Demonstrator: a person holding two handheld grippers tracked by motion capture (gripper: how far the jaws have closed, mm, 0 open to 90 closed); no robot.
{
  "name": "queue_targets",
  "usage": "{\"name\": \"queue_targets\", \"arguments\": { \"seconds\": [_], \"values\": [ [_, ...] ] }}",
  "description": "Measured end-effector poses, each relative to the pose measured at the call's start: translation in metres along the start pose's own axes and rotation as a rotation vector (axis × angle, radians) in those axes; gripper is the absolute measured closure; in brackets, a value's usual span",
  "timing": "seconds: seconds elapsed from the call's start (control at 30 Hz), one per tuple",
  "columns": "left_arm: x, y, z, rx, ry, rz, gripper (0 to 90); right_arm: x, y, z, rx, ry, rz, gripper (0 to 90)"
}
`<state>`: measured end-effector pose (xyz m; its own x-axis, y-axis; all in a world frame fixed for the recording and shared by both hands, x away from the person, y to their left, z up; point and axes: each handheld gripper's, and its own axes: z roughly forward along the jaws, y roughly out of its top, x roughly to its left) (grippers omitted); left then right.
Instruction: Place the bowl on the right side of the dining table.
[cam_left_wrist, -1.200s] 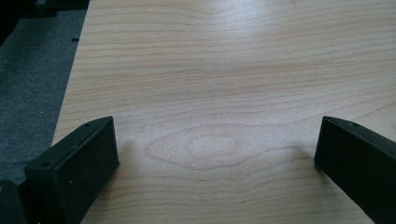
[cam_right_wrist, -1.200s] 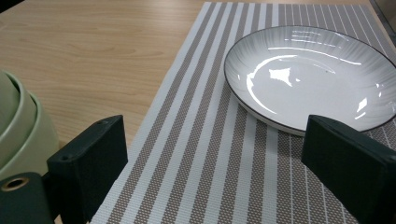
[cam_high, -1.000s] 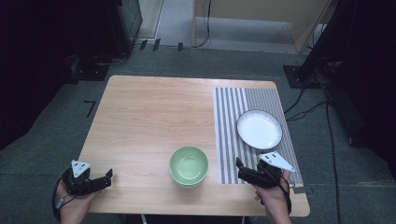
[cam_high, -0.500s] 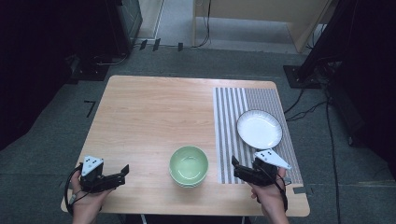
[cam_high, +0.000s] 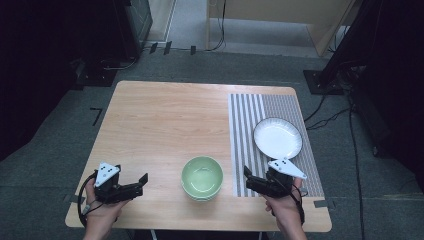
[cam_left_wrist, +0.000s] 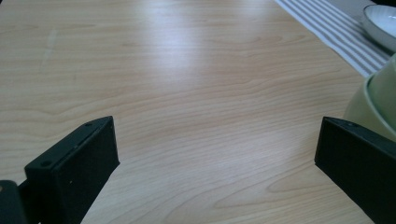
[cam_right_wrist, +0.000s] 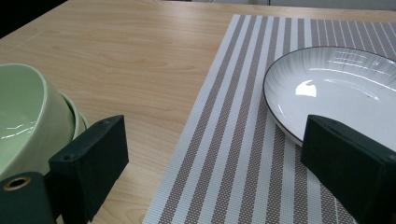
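The glossy pale-green bowl (cam_high: 202, 177), round and seemingly nested in a second, sits at the surface's (cam_high: 165, 125) six o'clock edge. At its three o'clock, a white ribbed plate (cam_high: 277, 138) rests on a woven striped mat (cam_high: 250, 140). The surface is light woodgrain; grey carpet surrounds it. Left tool (cam_high: 141, 182) and right tool (cam_high: 248, 176) flank the bowl, both spread wide, gripping nothing.

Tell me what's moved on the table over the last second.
The left claw slid right along the near edge toward the green bowl. The right claw eased left toward it too. Both are open and hold nothing. The bowl, the white plate and the striped mat stayed put.
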<state>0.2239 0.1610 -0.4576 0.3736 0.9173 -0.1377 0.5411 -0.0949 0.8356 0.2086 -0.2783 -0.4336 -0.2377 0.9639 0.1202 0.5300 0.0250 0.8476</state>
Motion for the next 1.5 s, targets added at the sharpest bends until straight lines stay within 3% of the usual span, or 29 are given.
{"name": "queue_targets", "arguments": {
  "seconds": [0.53, 0.73, 1.03, 1.07, 1.2, 1.23, 1.33, 1.4, 1.5],
  "values": [
    [-0.047, 0.021, 0.016, -0.02, -0.119, 0.052, 0.0, 0.011, 0.001, 0.006, 0.018, 0.023, -0.018, 7.3],
    [-0.059, 0.027, 0.021, -0.007, -0.183, 0.025, 0.0, 0.016, 0.002, 0.009, 0.022, 0.034, -0.021, 7.4],
    [-0.078, 0.032, 0.031, 0.024, -0.222, 0.028, 0.7, 0.025, 0.005, 0.012, 0.028, 0.067, -0.01, 7.4],
    [-0.085, 0.032, 0.036, 0.046, -0.215, 0.031, 5.2, 0.027, 0.006, 0.013, 0.028, 0.072, -0.011, 7.4],
    [-0.097, 0.03, 0.047, 0.092, -0.234, 0.054, 7.4, 0.031, 0.006, 0.015, 0.034, 0.079, -0.014, 7.4],
    [-0.097, 0.03, 0.047, 0.092, -0.234, 0.054, 12.7, 0.031, 0.006, 0.015, 0.034, 0.079, -0.014, 7.4],
    [-0.103, 0.028, 0.056, 0.125, -0.213, 0.069, 16.5, 0.032, 0.006, 0.015, 0.036, 0.083, -0.018, 7.5],
    [-0.107, 0.026, 0.061, 0.142, -0.189, 0.072, 32.2, 0.032, 0.005, 0.015, 0.036, 0.084, -0.022, 7.5],
    [-0.109, 0.025, 0.063, 0.154, -0.194, 0.08, 35.5, 0.032, 0.005, 0.016, 0.041, 0.083, -0.017, 7.5]
  ]
}}
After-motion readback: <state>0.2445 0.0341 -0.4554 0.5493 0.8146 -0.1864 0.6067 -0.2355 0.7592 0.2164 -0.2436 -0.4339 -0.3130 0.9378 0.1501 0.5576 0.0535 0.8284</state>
